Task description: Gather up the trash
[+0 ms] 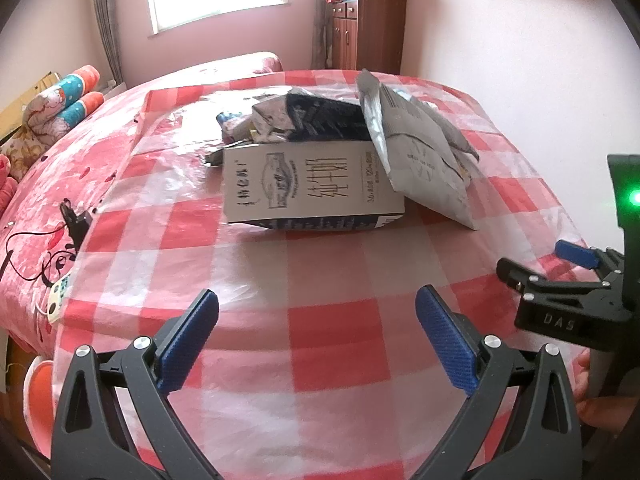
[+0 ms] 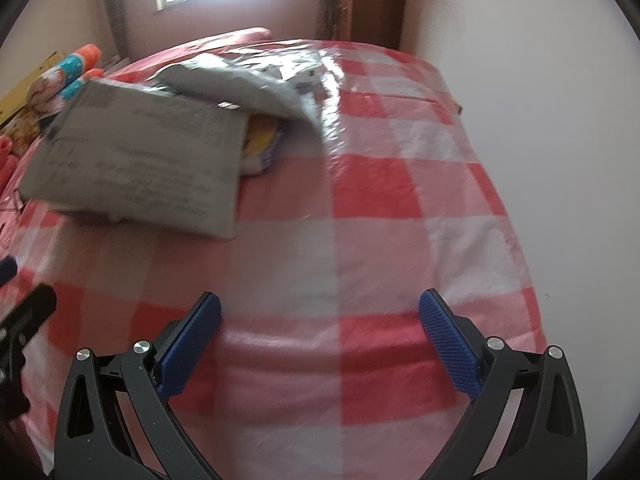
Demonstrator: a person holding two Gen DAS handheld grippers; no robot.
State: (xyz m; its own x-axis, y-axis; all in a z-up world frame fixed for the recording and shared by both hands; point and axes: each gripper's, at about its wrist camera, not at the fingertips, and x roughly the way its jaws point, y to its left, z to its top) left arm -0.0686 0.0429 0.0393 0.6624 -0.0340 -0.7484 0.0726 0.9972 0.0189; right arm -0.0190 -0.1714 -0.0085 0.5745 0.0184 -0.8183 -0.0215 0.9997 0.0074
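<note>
A pile of trash lies at the far middle of the checked tablecloth point(image 1: 328, 332): a white milk carton point(image 1: 312, 184) on its side, a grey pouch point(image 1: 420, 152) leaning on it, and a black packet point(image 1: 324, 118) behind. My left gripper point(image 1: 317, 300) hovers open over bare cloth, short of the carton. The right gripper point(image 1: 540, 262) shows at the right edge, open and empty. In the right wrist view the right gripper point(image 2: 320, 300) is open over the cloth point(image 2: 360, 240), with the blurred grey pouch point(image 2: 144, 164) up left and a yellow packet point(image 2: 262, 144) under it.
A bed with a pink blanket point(image 1: 48, 200) and rolled pillows point(image 1: 68, 96) borders the table's left side. A wooden cabinet point(image 1: 368, 28) stands at the back, and a pale wall point(image 2: 560, 120) runs close along the right. A hand point(image 1: 600, 408) holds the right gripper.
</note>
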